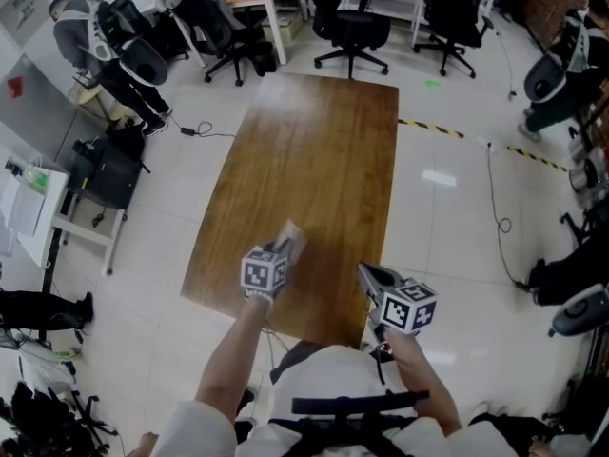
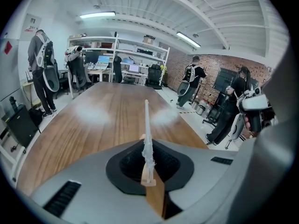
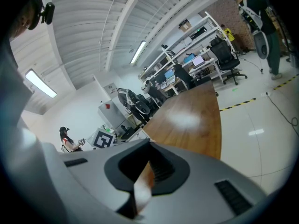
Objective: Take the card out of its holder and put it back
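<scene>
My left gripper (image 1: 282, 251) is shut on a clear plastic card holder (image 1: 291, 237) and keeps it above the near end of the long wooden table (image 1: 314, 160). In the left gripper view the card holder (image 2: 146, 125) shows edge-on as a thin upright sheet rising from the shut left gripper (image 2: 148, 176). Whether a card is inside it I cannot tell. To the right, over the table's near right corner, my right gripper (image 1: 369, 274) is apart from the holder. Seen in its own view, the right gripper (image 3: 142, 183) has its jaws together and nothing sticks out beyond them.
Office chairs (image 1: 352, 27) and desks stand past the table's far end. A person (image 1: 90, 41) stands at the far left, others (image 2: 194, 78) to the right. Cables (image 1: 500, 222) and black-yellow tape (image 1: 433, 127) lie on the white floor. Shelving (image 2: 135, 55) lines the back wall.
</scene>
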Demonstrator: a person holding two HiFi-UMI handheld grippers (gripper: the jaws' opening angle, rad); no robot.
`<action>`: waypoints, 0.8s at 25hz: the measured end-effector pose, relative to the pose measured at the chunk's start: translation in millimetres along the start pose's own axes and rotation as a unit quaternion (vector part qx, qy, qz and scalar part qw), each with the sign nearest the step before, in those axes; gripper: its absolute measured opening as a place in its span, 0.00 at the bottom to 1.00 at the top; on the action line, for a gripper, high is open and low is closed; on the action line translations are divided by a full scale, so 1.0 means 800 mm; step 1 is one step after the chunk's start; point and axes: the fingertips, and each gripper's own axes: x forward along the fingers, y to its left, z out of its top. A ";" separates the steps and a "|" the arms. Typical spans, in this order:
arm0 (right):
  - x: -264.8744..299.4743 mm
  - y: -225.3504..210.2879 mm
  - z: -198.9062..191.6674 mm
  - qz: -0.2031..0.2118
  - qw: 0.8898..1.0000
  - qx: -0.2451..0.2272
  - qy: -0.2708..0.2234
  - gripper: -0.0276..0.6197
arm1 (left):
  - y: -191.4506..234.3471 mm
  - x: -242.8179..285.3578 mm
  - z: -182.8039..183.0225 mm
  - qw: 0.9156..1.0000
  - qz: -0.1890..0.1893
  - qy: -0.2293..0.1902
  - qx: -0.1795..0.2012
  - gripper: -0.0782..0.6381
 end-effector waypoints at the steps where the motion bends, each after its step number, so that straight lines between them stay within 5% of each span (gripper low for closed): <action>1: -0.001 0.000 0.000 0.001 1.000 -0.001 0.000 0.05 | -0.001 -0.003 0.002 1.000 0.000 -0.002 0.000 0.13; 20: -0.002 0.005 0.015 0.030 0.999 0.001 -0.012 0.05 | -0.010 -0.043 0.045 0.999 0.019 -0.034 0.010 0.13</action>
